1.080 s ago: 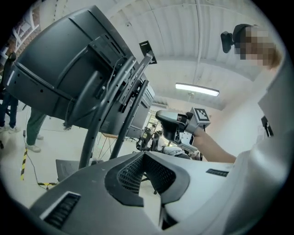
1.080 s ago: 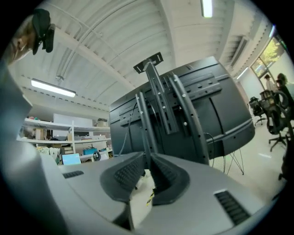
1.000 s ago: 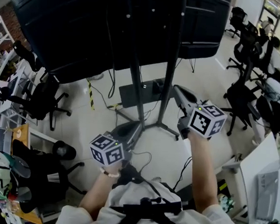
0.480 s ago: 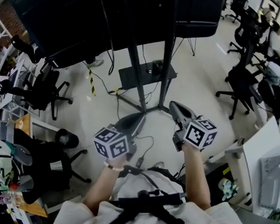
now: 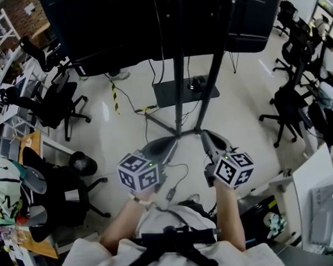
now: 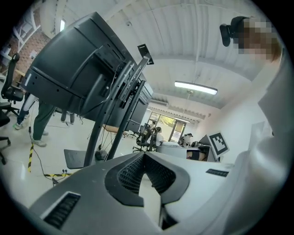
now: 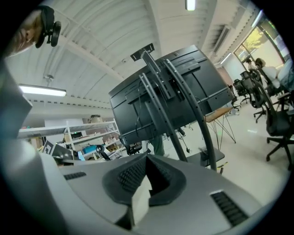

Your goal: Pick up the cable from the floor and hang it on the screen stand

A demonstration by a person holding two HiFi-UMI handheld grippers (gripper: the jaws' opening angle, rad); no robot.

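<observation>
While left claw (image 5: pixel 173 141), right claw (image 5: pixel 205 133) sit closed, cubes (image 5: pixel 139 172) show square markers.

Right tool (image 5: pixel 207 135) has sunk beside left tool (image 5: pixel 171 142).

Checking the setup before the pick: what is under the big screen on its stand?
A black base shelf with a small dark item on it, and loose cables on the floor. The screen hides the floor farther back.

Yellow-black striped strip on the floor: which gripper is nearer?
Left. The left gripper is below-right of the striped strip in the head view; the right gripper is farther right, beyond it.
</observation>
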